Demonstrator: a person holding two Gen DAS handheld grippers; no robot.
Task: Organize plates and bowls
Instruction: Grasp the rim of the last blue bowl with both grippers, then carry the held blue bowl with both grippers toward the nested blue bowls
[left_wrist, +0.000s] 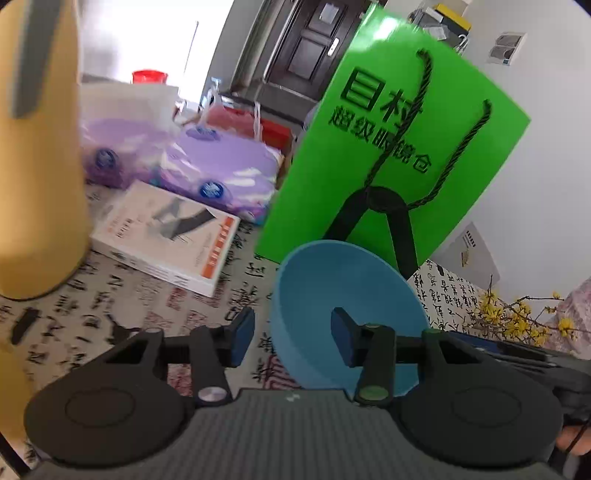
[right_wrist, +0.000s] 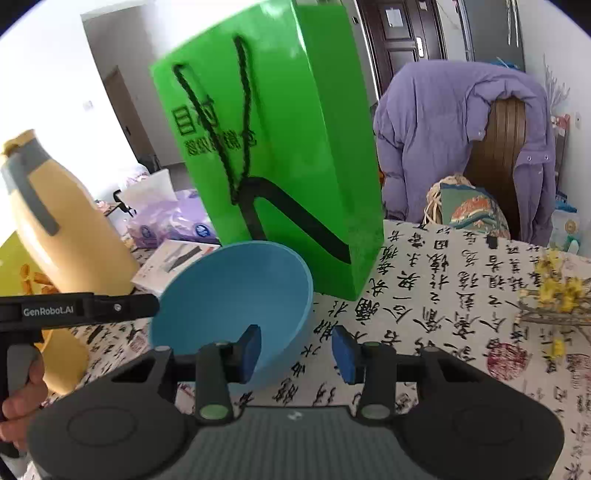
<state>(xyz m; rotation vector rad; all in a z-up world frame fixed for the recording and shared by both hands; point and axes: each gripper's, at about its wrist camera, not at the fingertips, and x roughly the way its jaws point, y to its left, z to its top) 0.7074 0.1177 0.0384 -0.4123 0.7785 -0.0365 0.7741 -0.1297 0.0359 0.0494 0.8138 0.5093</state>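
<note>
A blue bowl sits tilted on the calligraphy tablecloth in front of a green paper bag. My left gripper is open, its jaws straddling the bowl's left rim, right pad inside the bowl and left pad outside. In the right wrist view the same bowl lies ahead. My right gripper is open, its jaws straddling the bowl's right rim, left pad inside the bowl. The left gripper's body shows at the bowl's left side.
The green bag stands just behind the bowl. A yellow jug, a white book, purple tissue packs, yellow flowers and a chair with a purple jacket surround it.
</note>
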